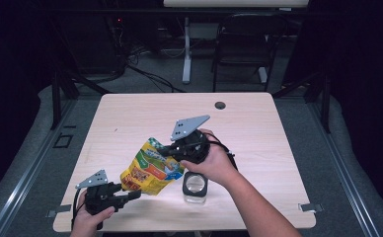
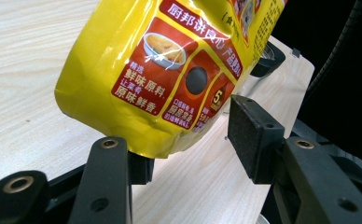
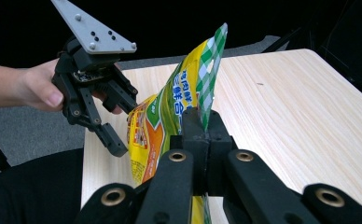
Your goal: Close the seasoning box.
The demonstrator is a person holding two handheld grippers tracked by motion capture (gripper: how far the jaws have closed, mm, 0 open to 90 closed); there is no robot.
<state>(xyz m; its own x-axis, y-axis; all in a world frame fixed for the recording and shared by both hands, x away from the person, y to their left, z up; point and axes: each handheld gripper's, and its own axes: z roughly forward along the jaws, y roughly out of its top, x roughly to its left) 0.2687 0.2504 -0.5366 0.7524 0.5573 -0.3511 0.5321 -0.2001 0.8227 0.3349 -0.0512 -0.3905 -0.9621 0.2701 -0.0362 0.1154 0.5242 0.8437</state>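
High view: yellow snack pouch (image 1: pixel 151 168) hangs tilted above the near middle of the tabletop (image 1: pixel 258 128), top edge up and to the right, bottom corner down and to the left. Right tongs (image 1: pixel 172 150) are clamped together on the pouch's upper edge; the right hand (image 1: pixel 214 160) carries them from the right. In the right gripper view the two black jaws meet on the green-checked seal strip of the pouch (image 3: pixel 170 116), which stands on edge in front of them.

Left tongs (image 1: pixel 133 193) sit at the near left, held by the left hand (image 1: pixel 88 217), jaws standing apart at the pouch's lower corner. In the left gripper view the pouch's (image 2: pixel 170 74) bottom corner dips between the spread jaws; it lies against the left-hand pad (image 2: pixel 139 165), while the right-hand pad (image 2: pixel 251 135) stands clear of it. Not pinched.

A clear jar with a black base (image 1: pixel 195 186) stands on the tabletop just right of the pouch's lower part, under the right forearm (image 1: pixel 258 207).

Far side of the tabletop: a small round grommet hole (image 1: pixel 220 105). Beyond it, a dark chair (image 1: pixel 244 44) and a white table leg (image 1: pixel 186 49) on the floor.
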